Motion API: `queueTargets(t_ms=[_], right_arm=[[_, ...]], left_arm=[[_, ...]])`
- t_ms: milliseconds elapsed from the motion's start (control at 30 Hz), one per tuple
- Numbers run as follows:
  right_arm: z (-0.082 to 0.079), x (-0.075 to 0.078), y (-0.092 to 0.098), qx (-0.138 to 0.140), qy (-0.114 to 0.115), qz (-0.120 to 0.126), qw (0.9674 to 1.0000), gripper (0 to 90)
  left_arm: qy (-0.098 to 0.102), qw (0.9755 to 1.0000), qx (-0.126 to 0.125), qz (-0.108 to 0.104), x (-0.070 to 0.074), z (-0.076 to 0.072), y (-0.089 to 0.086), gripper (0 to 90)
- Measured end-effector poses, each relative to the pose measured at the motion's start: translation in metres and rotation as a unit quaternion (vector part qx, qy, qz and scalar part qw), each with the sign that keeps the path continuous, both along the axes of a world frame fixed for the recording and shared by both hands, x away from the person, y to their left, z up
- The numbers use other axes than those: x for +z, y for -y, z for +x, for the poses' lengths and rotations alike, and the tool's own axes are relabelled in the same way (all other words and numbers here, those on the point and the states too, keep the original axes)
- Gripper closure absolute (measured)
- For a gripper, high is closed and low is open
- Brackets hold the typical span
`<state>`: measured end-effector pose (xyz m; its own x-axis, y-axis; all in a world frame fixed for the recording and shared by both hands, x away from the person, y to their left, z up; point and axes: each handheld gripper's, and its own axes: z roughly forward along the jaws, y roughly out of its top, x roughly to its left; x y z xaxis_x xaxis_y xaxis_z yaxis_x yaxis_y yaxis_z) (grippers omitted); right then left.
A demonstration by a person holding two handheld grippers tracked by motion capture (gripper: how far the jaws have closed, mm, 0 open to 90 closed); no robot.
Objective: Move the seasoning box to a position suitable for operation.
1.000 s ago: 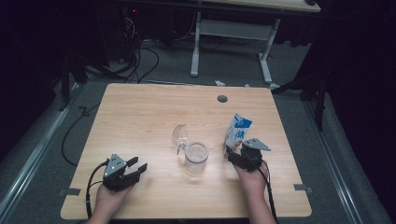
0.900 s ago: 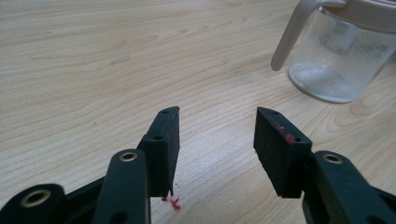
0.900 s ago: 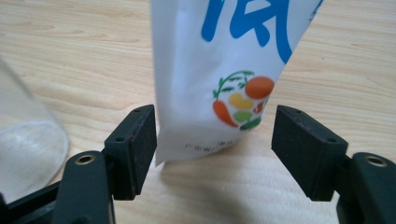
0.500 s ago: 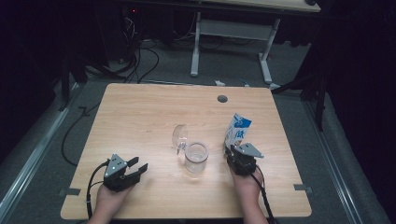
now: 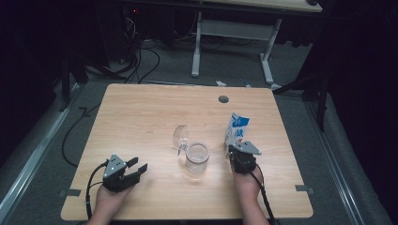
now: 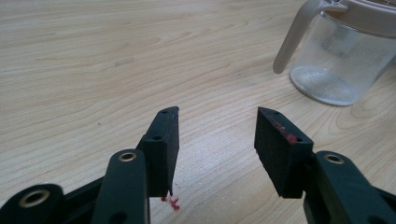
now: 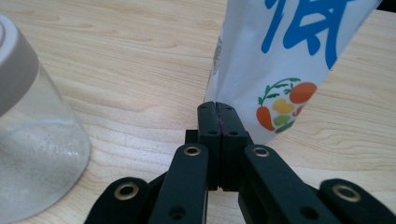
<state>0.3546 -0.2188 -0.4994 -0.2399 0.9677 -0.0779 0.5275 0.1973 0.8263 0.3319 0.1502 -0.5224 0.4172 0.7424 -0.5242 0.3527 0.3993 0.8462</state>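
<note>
Wooden table (image 5: pixel 141 117) carries three items near its front centre: a white carton with blue print (image 5: pixel 236 131) standing upright at the right, a clear glass jar (image 5: pixel 197 158) with a pale rim collar and handle just left of it, and a clear domed lid (image 5: pixel 180 137) lying just behind the jar, apart from its mouth. Progress, as judged from the layout: jar is uncovered and looks empty apart from a faint film on its floor, carton is on the table and not lifted, so opening the jar appears done while gripping the carton and pouring remain. Right gripper (image 5: pixel 243 157) sits low on the table directly in front of the carton, forearm coming straight up from the bottom edge; in the right gripper view its jaws have just been closing and now meet pad to pad with nothing between them, tips just short of the carton's lower corner (image 7: pixel 280 70), whether touching it I cannot tell. They would need to reopen before any grasp of the carton. Left gripper (image 5: pixel 123 172) rests near the front left of the table, well apart from the jar, angled toward it; its jaws stand apart and hold nothing, bare wood between the pads (image 6: pixel 166 140), the jar (image 6: pixel 341 56) ahead.
</note>
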Motion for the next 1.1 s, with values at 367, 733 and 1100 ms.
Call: queueTargets(t_ms=[367,733,1100], right_arm=[[-0.008,0.0,0.016,0.002,0.012,0.001,0.9999,90.0],[-0.009,0.001,0.022,0.004,0.014,-0.001,0.9999,89.9],[-0.006,0.004,0.026,-0.015,0.025,0.024,0.9993,49.7]], left_arm=[[0.0,1.0,0.0,0.001,-0.001,0.0,0.002,50.6],[-0.002,1.0,-0.002,0.004,-0.002,0.001,0.002,50.5],[-0.003,1.0,0.001,-0.002,-0.002,0.001,0.001,50.6]])
